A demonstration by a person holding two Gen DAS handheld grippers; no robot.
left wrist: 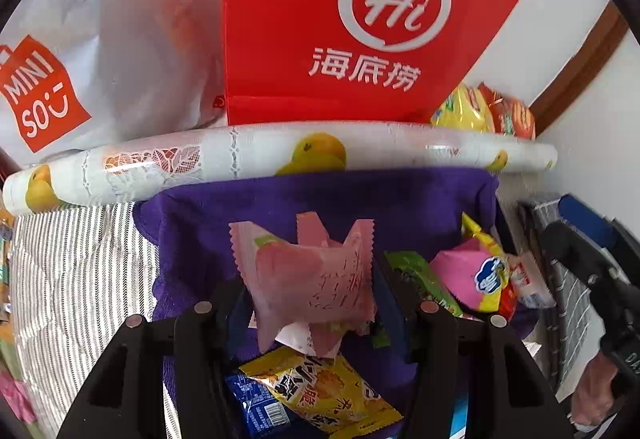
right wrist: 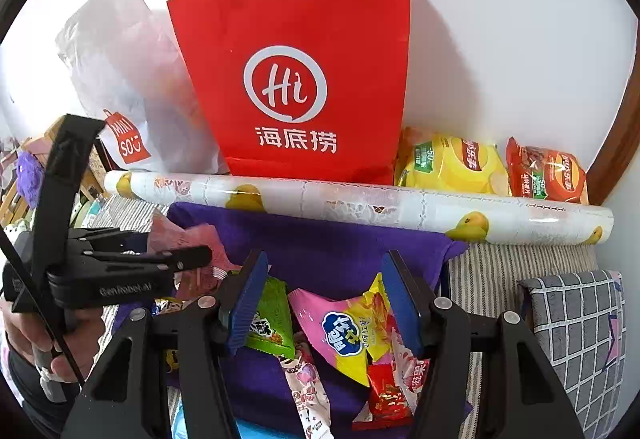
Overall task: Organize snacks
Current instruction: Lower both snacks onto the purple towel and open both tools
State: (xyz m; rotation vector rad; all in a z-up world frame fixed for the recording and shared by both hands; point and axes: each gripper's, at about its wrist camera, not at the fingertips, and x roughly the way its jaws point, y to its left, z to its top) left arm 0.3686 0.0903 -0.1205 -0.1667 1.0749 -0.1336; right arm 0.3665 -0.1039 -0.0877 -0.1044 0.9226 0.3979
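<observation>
Pink crinkled foil, the peach-print snack packet (left wrist: 316,279), hangs pinched between your left gripper (left wrist: 316,303) fingers above the purple towel (left wrist: 420,199). The grip sits on slack wrapper (not the filling), so a quick swing could let it slip. Your right gripper (right wrist: 324,299) is spread wide, empty, above the pink-and-yellow pouch (right wrist: 344,331) and may scatter that pile.

A white wall (right wrist: 500,51) runs behind, evenly lit by soft daylight. Brown wood trim (right wrist: 616,143) curves up at the right. Below, a striped cloth (right wrist: 504,279) covers the surface, with a grey checked cushion (right wrist: 580,323) at its right edge.
</observation>
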